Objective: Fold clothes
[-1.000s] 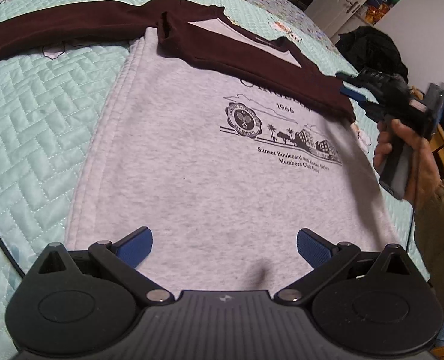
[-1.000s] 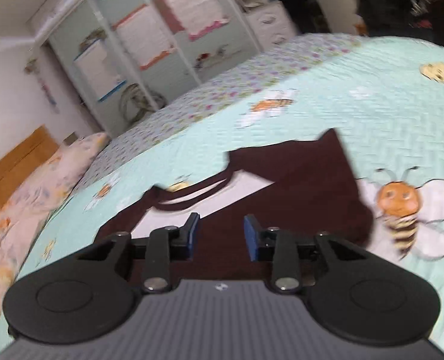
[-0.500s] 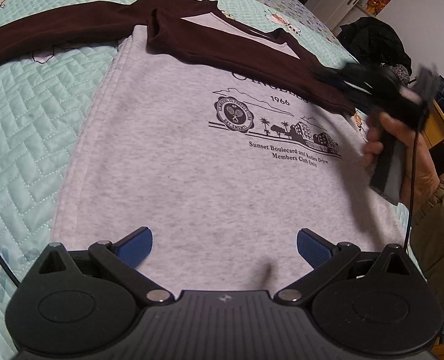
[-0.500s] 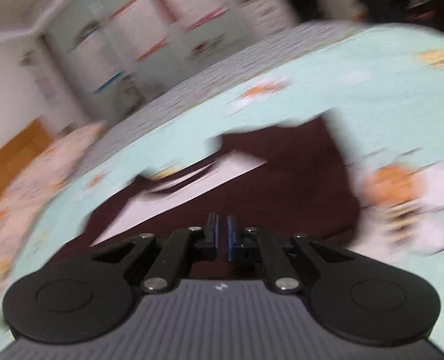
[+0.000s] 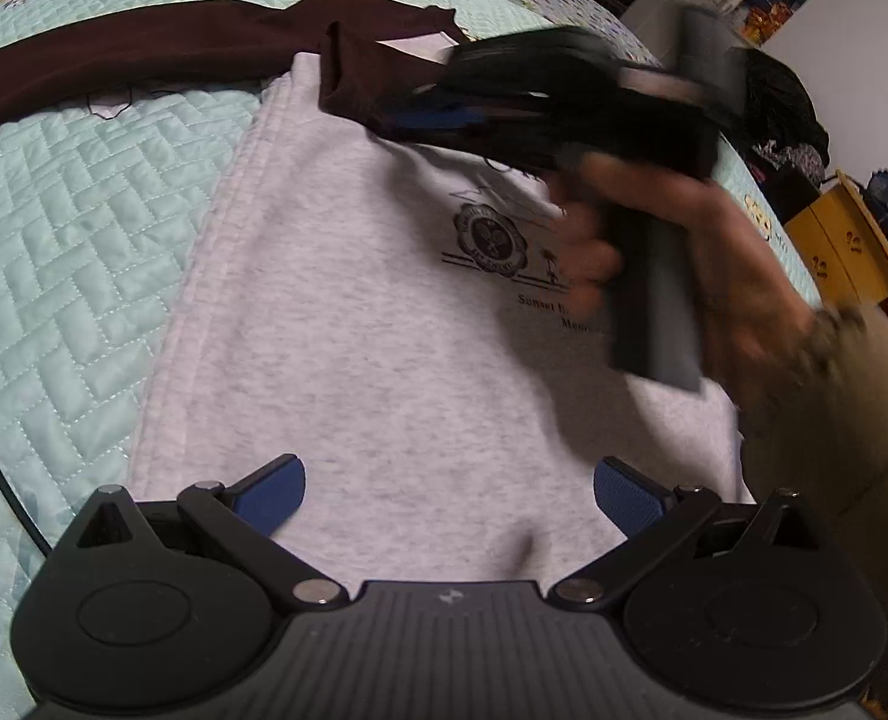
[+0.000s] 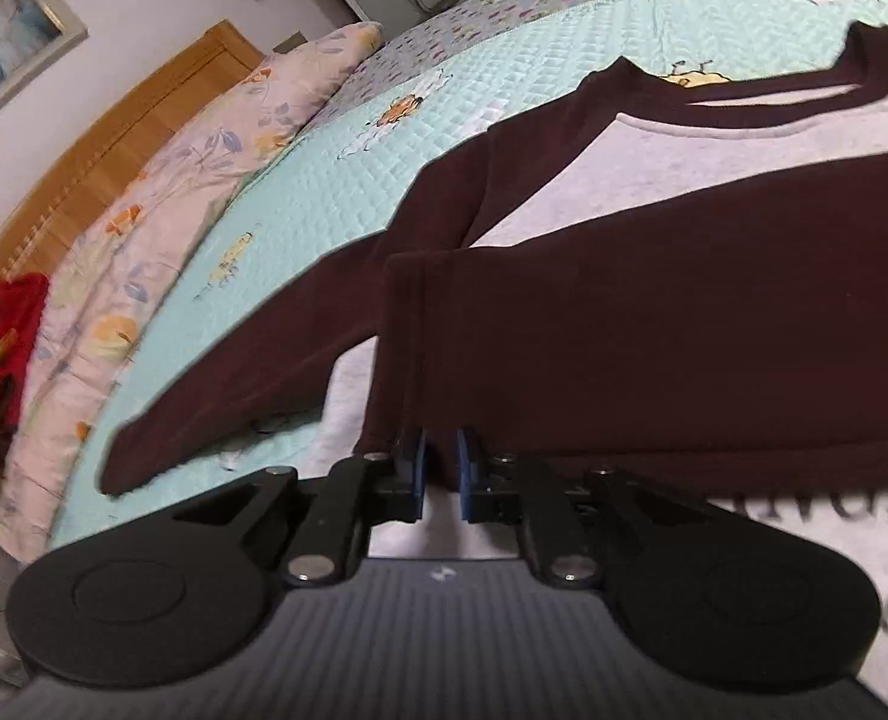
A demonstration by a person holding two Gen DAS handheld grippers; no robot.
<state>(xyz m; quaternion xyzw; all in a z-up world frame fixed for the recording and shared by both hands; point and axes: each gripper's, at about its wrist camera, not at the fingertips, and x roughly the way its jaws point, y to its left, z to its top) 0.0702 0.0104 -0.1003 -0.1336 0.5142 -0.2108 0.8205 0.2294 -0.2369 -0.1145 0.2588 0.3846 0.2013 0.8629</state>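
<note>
One sweatshirt (image 5: 384, 324) lies flat on the bed (image 5: 72, 228), grey body with dark maroon sleeves and collar, printed side up. The print shows a round crest and lines of text, partly hidden behind the right hand (image 5: 684, 252) in the left wrist view.

Sleeves, count 2:
- One maroon sleeve (image 5: 114, 54) is stretched out over the quilt toward the bed's far left edge. In the right wrist view its cuff end lies on the quilt, just beside the grey body.
- The second sleeve (image 6: 654, 348) is folded across the chest of the garment, over the top of the print.

Claws, count 2:
- Left claw (image 5: 449, 489): blue pads spread wide, nothing between them. It hovers over the hem end of the grey body, at the near edge of the bed.
- Right claw (image 6: 441, 468): pads drawn nearly together, pinching the cuff edge of the folded sleeve. Maroon cloth sits in the narrow gap between the pads. In the left wrist view this claw is motion-blurred, over the upper chest near the collar (image 6: 744, 102).

Bedding: one pale turquoise quilted cover with bee motifs. One floral pillow (image 6: 162, 192) lies along the wooden headboard (image 6: 102, 150). One red cloth item (image 6: 0, 360) sits at the pillow's end; what it is I cannot tell.

One sleeve cuff of the person shows at the right wrist.
</note>
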